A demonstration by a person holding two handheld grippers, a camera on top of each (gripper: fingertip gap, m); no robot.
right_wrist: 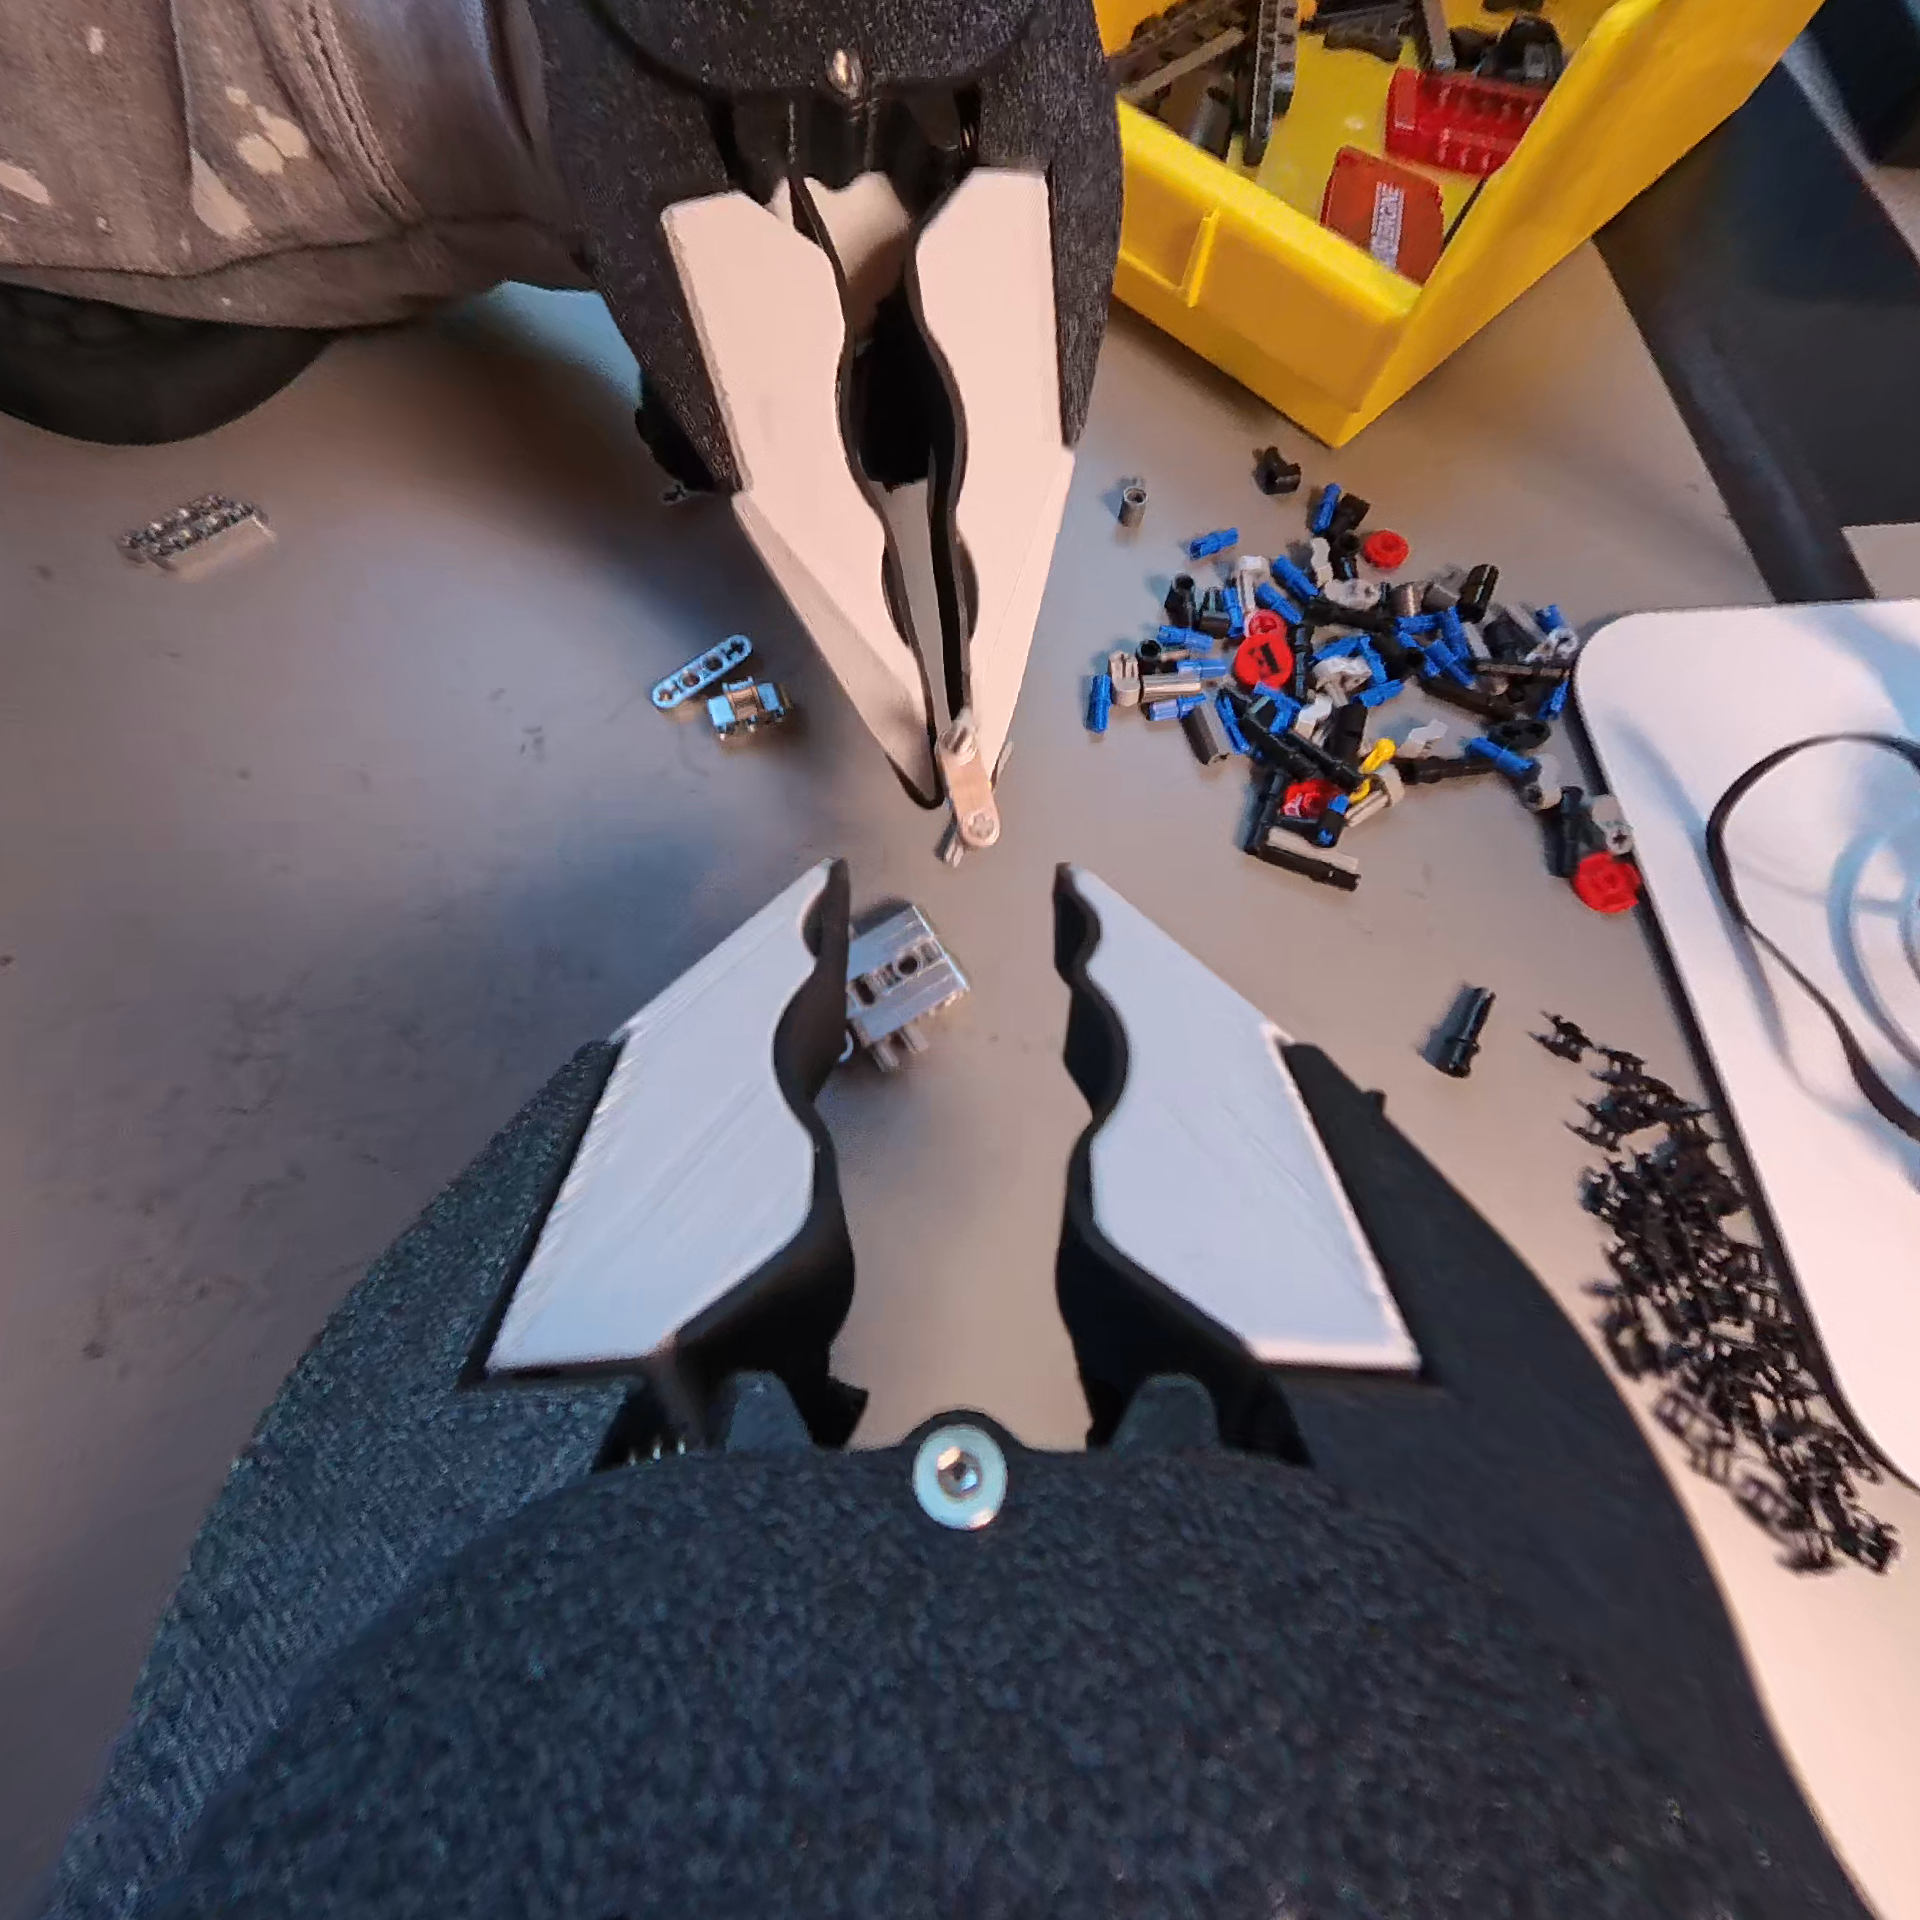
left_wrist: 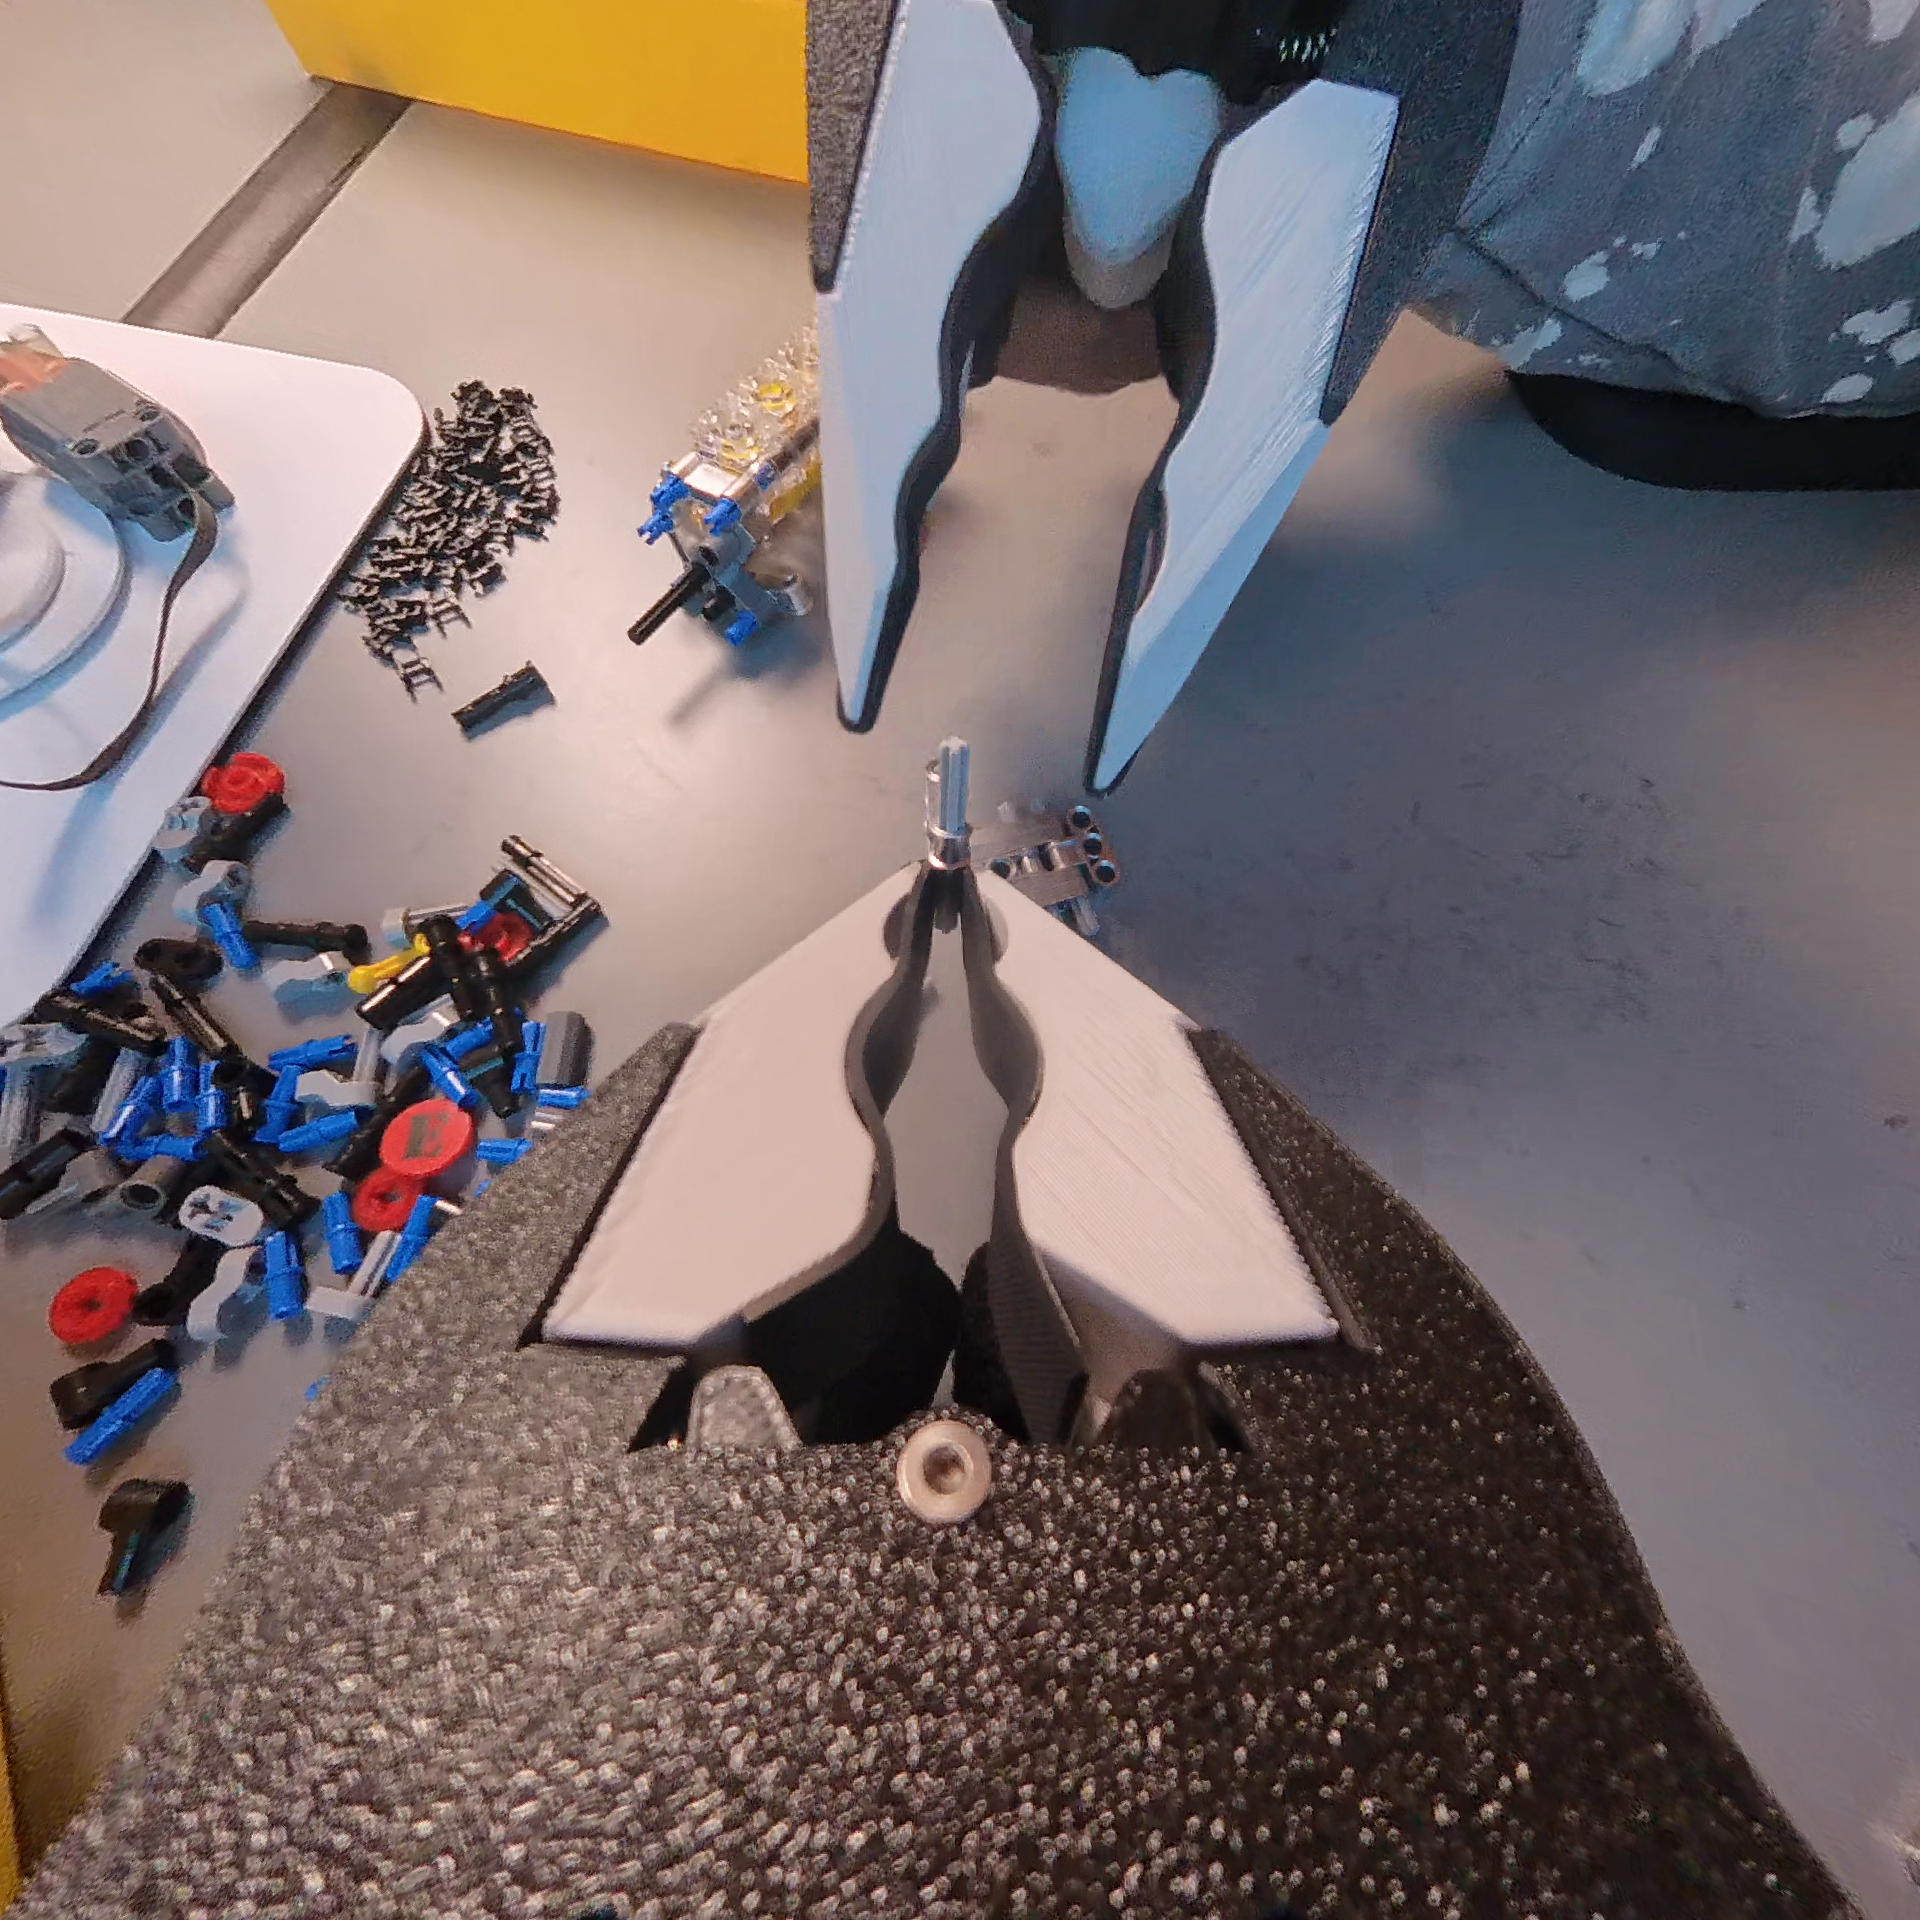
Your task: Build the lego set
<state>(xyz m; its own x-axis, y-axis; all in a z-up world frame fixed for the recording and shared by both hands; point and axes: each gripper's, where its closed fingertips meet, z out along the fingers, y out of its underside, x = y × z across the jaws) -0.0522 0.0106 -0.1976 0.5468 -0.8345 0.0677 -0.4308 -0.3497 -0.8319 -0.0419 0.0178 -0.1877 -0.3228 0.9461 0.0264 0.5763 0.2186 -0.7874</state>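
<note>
My left gripper is shut on a small grey axle piece that sticks out past its tips. In the right wrist view the left gripper comes in from the top, and the piece shows as a short light grey beam on an axle, held just above the table. My right gripper is open with nothing between its pads. It faces the left gripper tip to tip and also shows in the left wrist view. A grey ribbed block lies on the table beside its left finger. The block also shows in the left wrist view.
A heap of blue, black and red small parts and a heap of tiny black pins lie to the right, by a white board. A yellow bin stands behind. Small grey pieces and a person's sleeve lie to the left. My two grippers' fingertips are within a few centimetres of each other.
</note>
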